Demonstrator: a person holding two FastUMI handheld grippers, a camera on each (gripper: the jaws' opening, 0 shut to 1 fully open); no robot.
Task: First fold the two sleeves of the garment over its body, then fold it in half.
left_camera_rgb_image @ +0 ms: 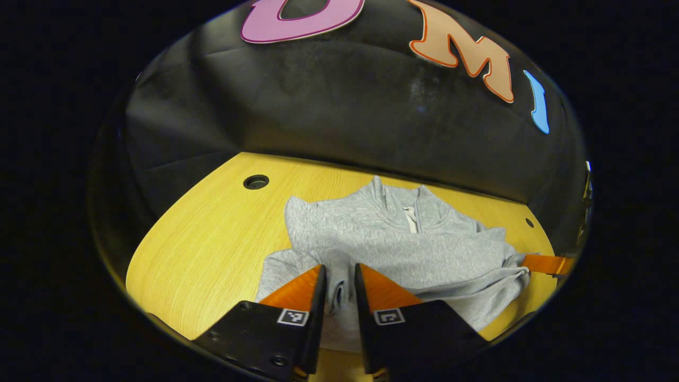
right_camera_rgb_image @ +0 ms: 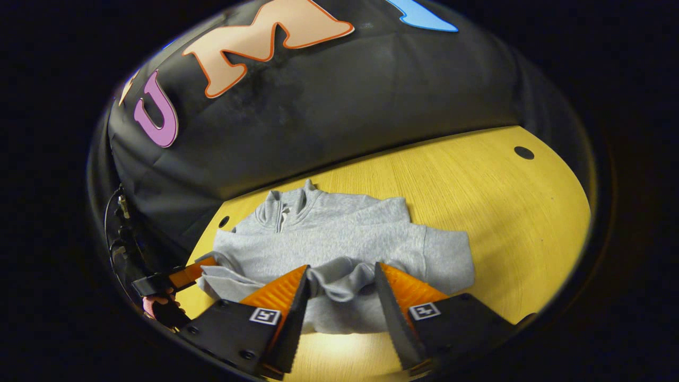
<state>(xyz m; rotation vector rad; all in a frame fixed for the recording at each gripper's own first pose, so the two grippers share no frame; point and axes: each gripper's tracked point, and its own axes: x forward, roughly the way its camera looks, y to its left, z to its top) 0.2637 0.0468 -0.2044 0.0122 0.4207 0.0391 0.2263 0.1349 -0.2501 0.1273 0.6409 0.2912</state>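
A grey zip-collar sweatshirt [left_camera_rgb_image: 403,249] lies on the yellow wooden table [left_camera_rgb_image: 212,239], collar toward the black wall. In the left gripper view my left gripper [left_camera_rgb_image: 339,281] is shut on a fold of its near edge, with cloth pinched in the narrow gap. My right gripper [left_camera_rgb_image: 549,263] shows at the sweatshirt's right edge, where wrinkles run together. In the right gripper view the sweatshirt [right_camera_rgb_image: 329,239] lies ahead, and my right gripper [right_camera_rgb_image: 342,278] holds a thick bunch of its near edge between wider-set fingers. The left gripper [right_camera_rgb_image: 180,278], held by a hand, touches the cloth's left edge.
The table [right_camera_rgb_image: 504,212] has bare wood to the right of the sweatshirt and a round cable hole [right_camera_rgb_image: 524,153] near its far corner. Another hole [left_camera_rgb_image: 256,182] lies far left in the left gripper view. The black cloth wall stands close behind the collar.
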